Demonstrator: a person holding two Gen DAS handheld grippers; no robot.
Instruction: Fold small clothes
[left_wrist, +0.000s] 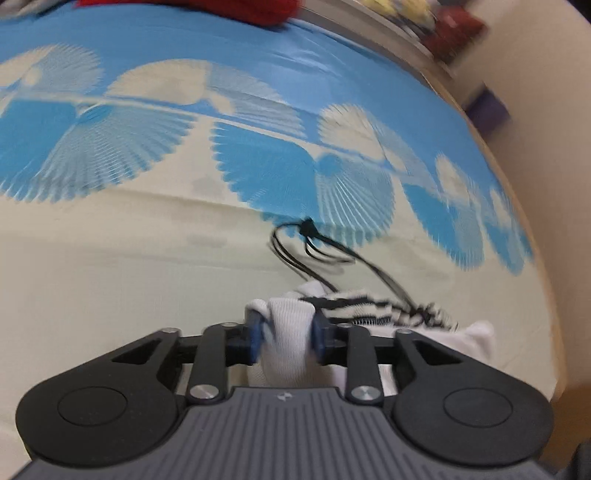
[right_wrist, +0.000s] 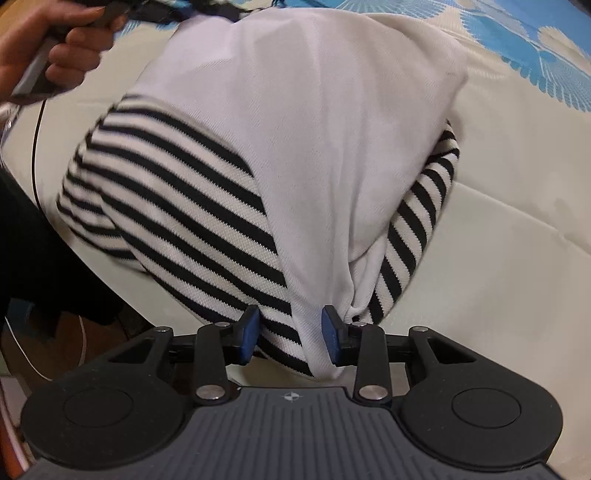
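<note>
A small garment, part plain white (right_wrist: 314, 129) and part black-and-white striped (right_wrist: 177, 206), lies bunched on the cream sheet. My right gripper (right_wrist: 291, 338) is shut on its near edge, with white and striped cloth pinched between the blue pads. My left gripper (left_wrist: 286, 334) is shut on a white fold (left_wrist: 288, 325) of the same garment, and its striped part (left_wrist: 369, 306) trails off to the right. A thin black cord (left_wrist: 314, 240) with a knot runs from the garment onto the sheet. A hand (right_wrist: 55, 44) holds the left gripper's handle at the top left.
The bedsheet (left_wrist: 110, 258) is cream near me and blue with pale fan patterns farther off. A red cloth (left_wrist: 258, 11) lies at its far edge. The bed's right edge (left_wrist: 517, 155) curves past a pale floor. Dark clothing (right_wrist: 37, 258) fills the left side.
</note>
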